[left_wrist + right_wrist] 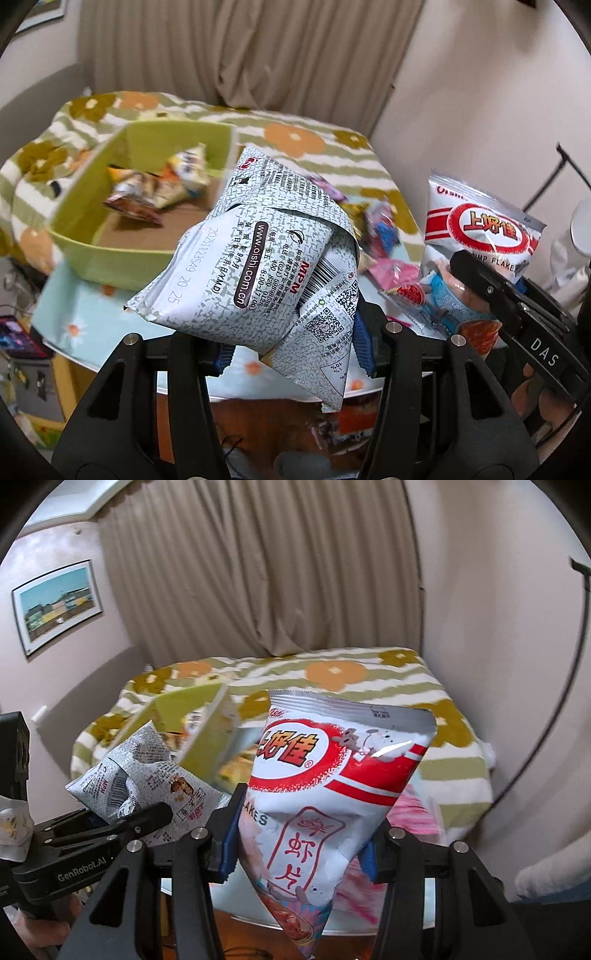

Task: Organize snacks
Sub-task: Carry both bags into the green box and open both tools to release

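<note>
A pale blue table (92,325) with small flower prints carries the work, and behind it lies a bed under a green-striped blanket (295,136) with orange blossoms, beige curtains (266,565) closing off the back wall and a framed picture (57,605) hanging on the left wall. On the table sits a green box (110,254), open on top, with a few snack packets (159,188) lying inside. Beside it on the tabletop there's a loose scatter of pink and purple packets (384,236), too blurred to name. Up front, the left gripper (295,354) pinches a crumpled grey speckled bag (258,266) between its blue pads, held above the near table edge and blocking much of the box's right side. The right gripper (299,853) clamps a white-and-red shrimp flakes bag (332,786) by its lower half, upright and slightly tilted, in the air just right of the grey bag and hiding the table behind it.
</note>
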Motion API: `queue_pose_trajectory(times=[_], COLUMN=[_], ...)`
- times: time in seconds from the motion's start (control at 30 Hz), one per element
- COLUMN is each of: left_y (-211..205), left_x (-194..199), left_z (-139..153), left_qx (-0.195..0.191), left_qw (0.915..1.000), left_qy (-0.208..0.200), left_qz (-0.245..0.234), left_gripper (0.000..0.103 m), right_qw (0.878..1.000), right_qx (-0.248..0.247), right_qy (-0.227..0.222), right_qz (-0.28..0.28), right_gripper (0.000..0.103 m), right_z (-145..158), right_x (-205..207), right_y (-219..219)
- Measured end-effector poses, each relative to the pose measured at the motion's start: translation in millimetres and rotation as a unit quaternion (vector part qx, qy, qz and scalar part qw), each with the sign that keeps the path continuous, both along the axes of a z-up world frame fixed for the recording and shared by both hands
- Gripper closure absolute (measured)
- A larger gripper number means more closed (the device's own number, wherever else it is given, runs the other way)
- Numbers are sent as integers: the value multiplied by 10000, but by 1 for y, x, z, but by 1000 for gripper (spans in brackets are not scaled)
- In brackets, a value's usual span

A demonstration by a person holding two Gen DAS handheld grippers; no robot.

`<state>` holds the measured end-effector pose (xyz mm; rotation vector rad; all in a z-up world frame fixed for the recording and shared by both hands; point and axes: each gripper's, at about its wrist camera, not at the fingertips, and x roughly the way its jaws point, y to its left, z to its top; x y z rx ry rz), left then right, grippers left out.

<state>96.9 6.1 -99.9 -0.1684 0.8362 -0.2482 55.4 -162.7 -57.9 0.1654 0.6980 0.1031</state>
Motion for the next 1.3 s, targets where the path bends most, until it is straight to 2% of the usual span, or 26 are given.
queue_pose_trajectory(times=[0.27, 0.5, 0.8, 1.03, 1.07, 1.13, 1.17, 1.2, 1.3], left_y=[91, 158, 208, 209, 209, 208, 206, 206, 209], left_x=[28, 72, 154, 189, 192, 197, 196, 195, 193], left_z=[25, 24, -16, -60, -65, -72, -73, -73, -73], left_qx=[64, -65, -239, -462, -489, -480, -432, -370, -321], left_qw=[9989, 9984, 9976, 9920, 9909, 9889, 9884, 9884, 9884], left_qy=[-182, -127, 437, 1065, 1135, 1268, 1289, 1260, 1243], left_qz=[422, 546, 488, 503, 523, 604, 677, 762, 811], left_gripper=[55, 55, 55, 55, 49, 26, 9, 3, 3], right_qw=[9979, 9966, 9983, 9960, 9953, 9937, 9930, 9924, 9904], right_qx=[298, 360, 178, 34, 39, 60, 63, 64, 65], right_qy=[-97, -16, 219, 445, 503, 618, 677, 714, 832], right_qz=[560, 747, 508, 773, 832, 928, 970, 1004, 1104], right_gripper=[56, 56, 56, 56, 56, 56, 56, 56, 56], right_z=[16, 24, 17, 4, 0, -7, -11, -13, -21], right_x=[44, 86, 146, 183, 189, 198, 202, 205, 214], right_y=[77, 129, 173, 193, 195, 197, 198, 198, 201])
